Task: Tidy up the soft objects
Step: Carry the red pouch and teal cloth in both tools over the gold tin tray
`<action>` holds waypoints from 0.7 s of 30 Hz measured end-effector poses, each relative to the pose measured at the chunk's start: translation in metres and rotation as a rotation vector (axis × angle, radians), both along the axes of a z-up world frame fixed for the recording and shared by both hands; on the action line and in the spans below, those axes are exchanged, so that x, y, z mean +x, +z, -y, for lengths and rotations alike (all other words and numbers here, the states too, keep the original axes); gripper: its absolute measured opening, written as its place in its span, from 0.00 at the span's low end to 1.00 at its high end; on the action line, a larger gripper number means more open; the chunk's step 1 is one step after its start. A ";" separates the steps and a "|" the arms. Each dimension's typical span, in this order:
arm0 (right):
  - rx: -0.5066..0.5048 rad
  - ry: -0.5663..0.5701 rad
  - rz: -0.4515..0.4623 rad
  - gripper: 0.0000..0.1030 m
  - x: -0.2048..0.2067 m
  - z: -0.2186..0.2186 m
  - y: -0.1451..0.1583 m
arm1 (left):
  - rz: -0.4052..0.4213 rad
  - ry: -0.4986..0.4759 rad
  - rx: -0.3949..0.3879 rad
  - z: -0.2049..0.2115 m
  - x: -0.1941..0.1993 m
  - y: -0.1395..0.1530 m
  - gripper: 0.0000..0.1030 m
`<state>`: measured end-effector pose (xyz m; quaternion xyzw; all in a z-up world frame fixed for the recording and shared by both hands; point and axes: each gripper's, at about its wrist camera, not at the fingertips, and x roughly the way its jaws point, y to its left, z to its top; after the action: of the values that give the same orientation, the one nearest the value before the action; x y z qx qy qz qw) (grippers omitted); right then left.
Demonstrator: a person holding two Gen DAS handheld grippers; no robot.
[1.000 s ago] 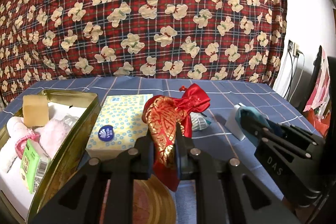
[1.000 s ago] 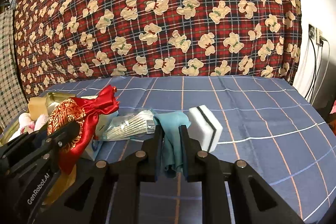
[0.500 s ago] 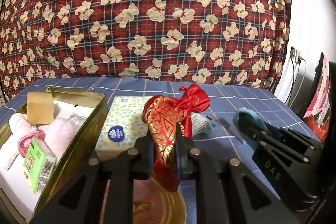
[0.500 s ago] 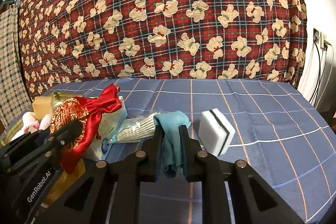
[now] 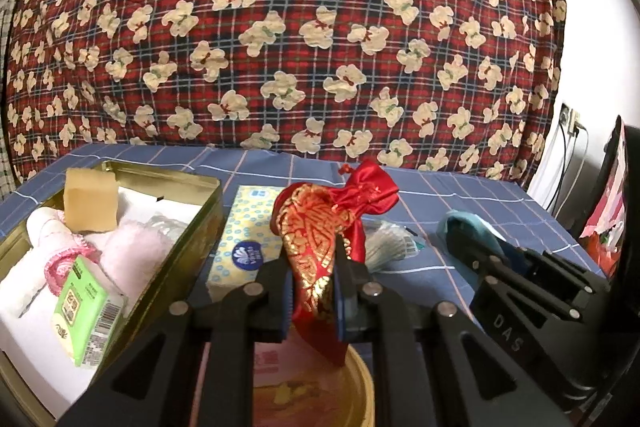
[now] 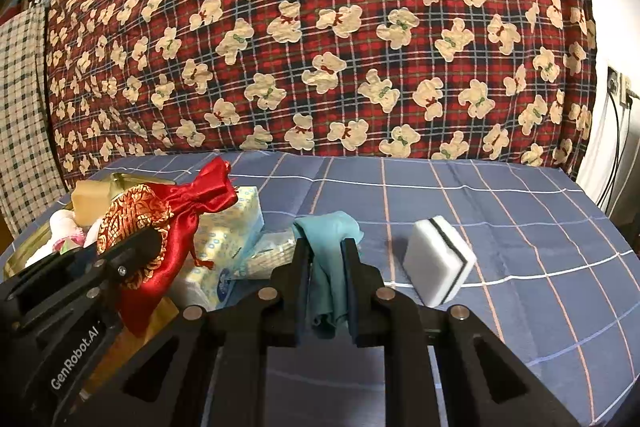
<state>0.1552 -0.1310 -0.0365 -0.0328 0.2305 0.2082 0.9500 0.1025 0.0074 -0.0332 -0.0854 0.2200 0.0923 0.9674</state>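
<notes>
Pouch (image 5: 316, 247), soft, light and slippery satin, hangs clamped at its middle in the left tool (image 5: 313, 291) beside the tin (image 5: 200, 227), while the right tool (image 6: 326, 287) pinches a limp teal cloth (image 6: 328, 267).

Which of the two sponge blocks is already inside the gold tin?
The tan sponge block, propped at the gold tin's far end. The white sponge with a black stripe lies out on the blue cloth.

Red-gold satin pouch (image 5: 316, 247) hanging pinched upright, teal cloth (image 6: 326, 267) draped, pinched, white sponge (image 6: 438, 261) on bedspread
</notes>
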 end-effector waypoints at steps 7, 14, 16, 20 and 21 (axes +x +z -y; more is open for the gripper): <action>-0.009 0.013 0.006 0.17 -0.001 -0.011 0.000 | 0.009 0.017 -0.021 -0.011 -0.005 0.000 0.13; -0.027 0.031 0.006 0.17 -0.002 -0.025 -0.001 | 0.011 0.027 -0.039 -0.021 -0.008 0.000 0.13; -0.031 0.036 0.007 0.17 -0.002 -0.028 -0.001 | 0.014 0.031 -0.044 -0.024 -0.009 0.000 0.13; -0.034 0.045 0.015 0.17 -0.004 -0.035 -0.001 | 0.022 0.036 -0.051 -0.028 -0.012 0.000 0.13; -0.035 0.048 0.019 0.17 -0.004 -0.036 -0.001 | 0.023 0.037 -0.053 -0.029 -0.013 0.000 0.13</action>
<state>0.1510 -0.0948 -0.0371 -0.0566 0.2243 0.2265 0.9461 0.0900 0.0366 -0.0335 -0.1161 0.2098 0.1033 0.9653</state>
